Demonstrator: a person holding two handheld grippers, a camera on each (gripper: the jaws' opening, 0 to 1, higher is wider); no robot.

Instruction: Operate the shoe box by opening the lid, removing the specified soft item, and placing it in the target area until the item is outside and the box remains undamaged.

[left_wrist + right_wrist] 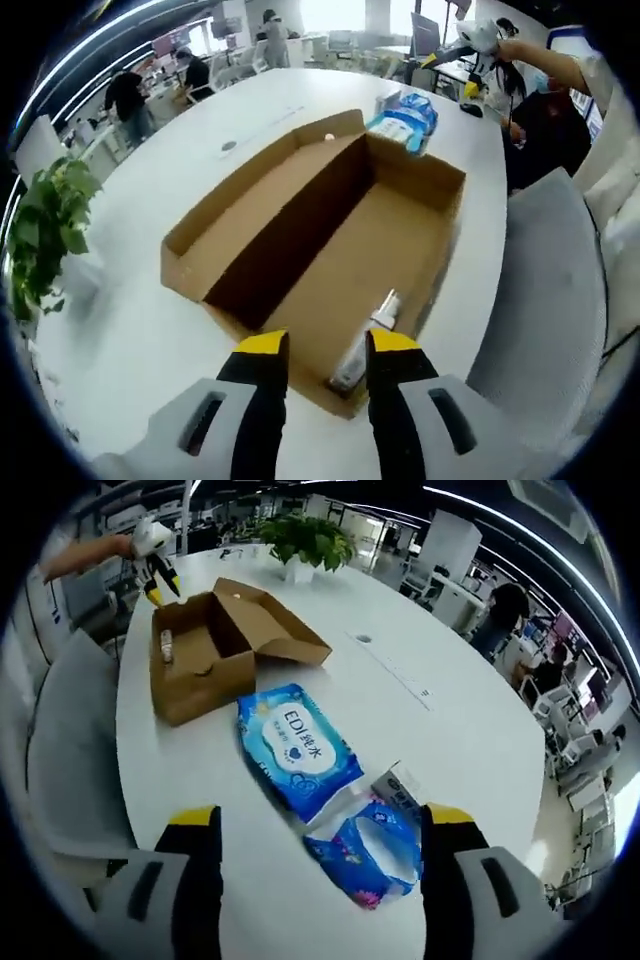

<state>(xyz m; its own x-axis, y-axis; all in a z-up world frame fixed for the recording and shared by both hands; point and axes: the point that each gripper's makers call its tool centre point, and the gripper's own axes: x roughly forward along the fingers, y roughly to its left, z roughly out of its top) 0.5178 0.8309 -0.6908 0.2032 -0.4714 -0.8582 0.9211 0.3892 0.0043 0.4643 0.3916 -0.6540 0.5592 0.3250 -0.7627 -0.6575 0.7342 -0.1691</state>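
The brown shoe box point(340, 250) lies open on the white table, its lid point(255, 205) folded flat to the left. A white tube point(368, 338) rests inside at the near end. My left gripper point(328, 345) hovers open just above that end, the tube between and beyond its yellow tips. In the right gripper view, a blue wet-wipes pack point(295, 745) and a smaller blue soft pack point(368, 858) lie on the table between the wide-open jaws of my right gripper point(320, 818). The box point(195, 665) sits farther off, with the left gripper point(150, 542) above it.
A small white carton point(400, 780) lies by the soft packs. The blue packs point(405, 122) sit just past the box's far end. A grey chair point(550, 290) stands along the table's edge. A potted plant point(300, 540) is at the table's end. People work at desks behind.
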